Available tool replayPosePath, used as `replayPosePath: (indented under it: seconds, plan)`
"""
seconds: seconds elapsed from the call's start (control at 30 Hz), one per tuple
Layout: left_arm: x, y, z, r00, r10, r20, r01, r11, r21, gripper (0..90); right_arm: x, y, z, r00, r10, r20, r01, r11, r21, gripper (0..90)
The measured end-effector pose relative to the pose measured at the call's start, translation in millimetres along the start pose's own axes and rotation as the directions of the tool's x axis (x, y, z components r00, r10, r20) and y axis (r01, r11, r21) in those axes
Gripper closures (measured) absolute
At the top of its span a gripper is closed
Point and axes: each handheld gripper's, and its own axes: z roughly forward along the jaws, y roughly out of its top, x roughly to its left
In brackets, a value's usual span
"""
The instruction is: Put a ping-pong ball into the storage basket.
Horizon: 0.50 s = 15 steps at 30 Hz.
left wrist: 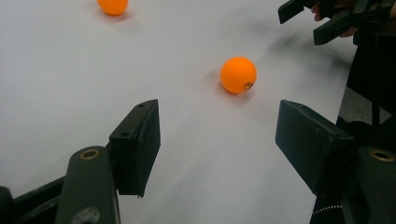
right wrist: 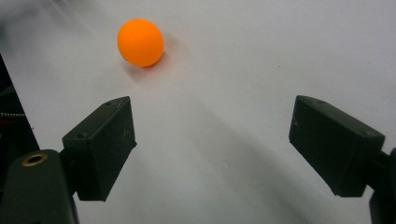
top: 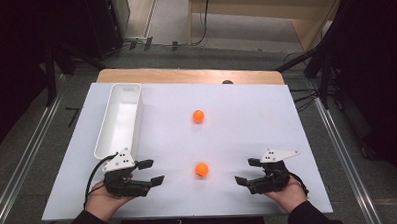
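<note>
Between both hand-held grippers, near orange ball, unobstructed.

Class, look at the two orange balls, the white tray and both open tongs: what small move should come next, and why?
Probably ease the left tongs forward to straddle the nearer small orange plastic ball. Both tongs stand open and empty, the ball lies free on the white table sheet between them, and the long white plastic tray is on the left side.

- Lab-type recording space: white-covered table on grey floor.
- Dark stands flank it, cables trailing.
- Plain wooden bench behind.
</note>
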Motion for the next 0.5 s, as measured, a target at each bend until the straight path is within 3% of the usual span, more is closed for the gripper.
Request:
replayPosePath:
  seconds: [0.5]
  plan:
    - [-2.5, 6.4, 14.8, 1.0000, 0.006, 0.002, -0.006, 0.9999, 0.015, 31.2, 0.5, -0.3, 0.8, 1.0000, -0.002, -0.002, 0.002, 1.000, 0.009, 13.1]
